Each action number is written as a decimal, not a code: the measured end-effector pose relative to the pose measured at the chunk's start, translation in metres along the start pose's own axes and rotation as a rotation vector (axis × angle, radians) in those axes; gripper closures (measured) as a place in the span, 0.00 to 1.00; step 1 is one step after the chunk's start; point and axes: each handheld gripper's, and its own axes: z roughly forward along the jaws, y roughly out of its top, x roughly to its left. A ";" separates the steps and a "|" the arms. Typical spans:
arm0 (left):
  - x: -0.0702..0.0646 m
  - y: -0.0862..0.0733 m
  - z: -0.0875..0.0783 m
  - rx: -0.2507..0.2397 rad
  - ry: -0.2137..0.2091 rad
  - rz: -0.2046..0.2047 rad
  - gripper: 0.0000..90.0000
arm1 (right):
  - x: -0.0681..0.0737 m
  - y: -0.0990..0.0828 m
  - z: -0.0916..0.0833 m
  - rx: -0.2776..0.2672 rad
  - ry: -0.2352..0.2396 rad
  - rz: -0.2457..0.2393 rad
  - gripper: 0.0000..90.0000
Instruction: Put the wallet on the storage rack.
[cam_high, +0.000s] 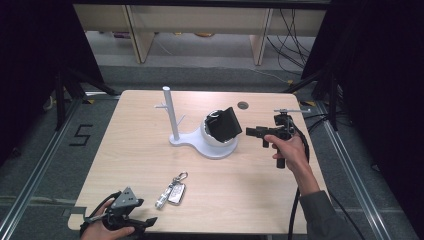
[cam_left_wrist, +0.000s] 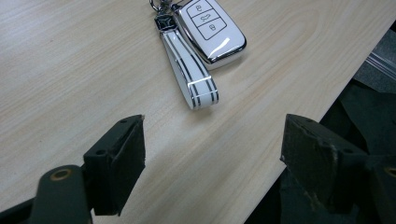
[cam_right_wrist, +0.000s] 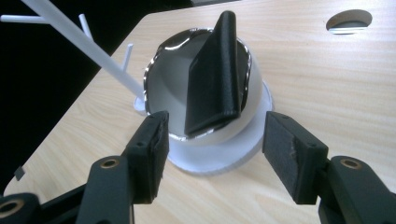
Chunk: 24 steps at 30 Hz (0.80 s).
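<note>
Right gripper (cam_right_wrist: 212, 154) is sitting just short of the black leather wallet (cam_right_wrist: 215, 74), jaws parted and gripping nothing — the wallet is standing tilted in the round white bowl with a chrome rim (cam_right_wrist: 161, 88), which forms the base of the white plastic stand with a branched post (cam_high: 170, 115) mid-table. I am judging the lean as the main risk: the wallet is resting only against the rim, so a brush from my jaws as I am pulling away could be tipping it out onto the pale wood-grain table (cam_high: 250, 185), or rocking the light stand itself.

Left gripper (cam_left_wrist: 212, 154) is hovering wide open and empty near the table's front edge, with the white car key fob with a striped white strap (cam_left_wrist: 205, 32) lying flat just ahead of it. A careless scoop there could be pushing the fob around.

Writing: I am reading a painted "5" on the floor (cam_high: 82, 134) beside the table. The fob's button icons and small emblem are too small to make out.
</note>
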 end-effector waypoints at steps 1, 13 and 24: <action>0.000 0.000 -0.001 0.001 0.003 0.008 0.24 | 0.002 -0.004 -0.002 0.004 0.003 0.020 0.46; 0.001 0.000 -0.001 0.002 -0.005 0.011 0.24 | 0.002 -0.044 -0.011 0.015 -0.026 -0.055 0.45; 0.001 -0.001 -0.001 -0.005 -0.003 0.005 0.24 | 0.009 -0.077 -0.005 0.022 -0.035 -0.092 0.42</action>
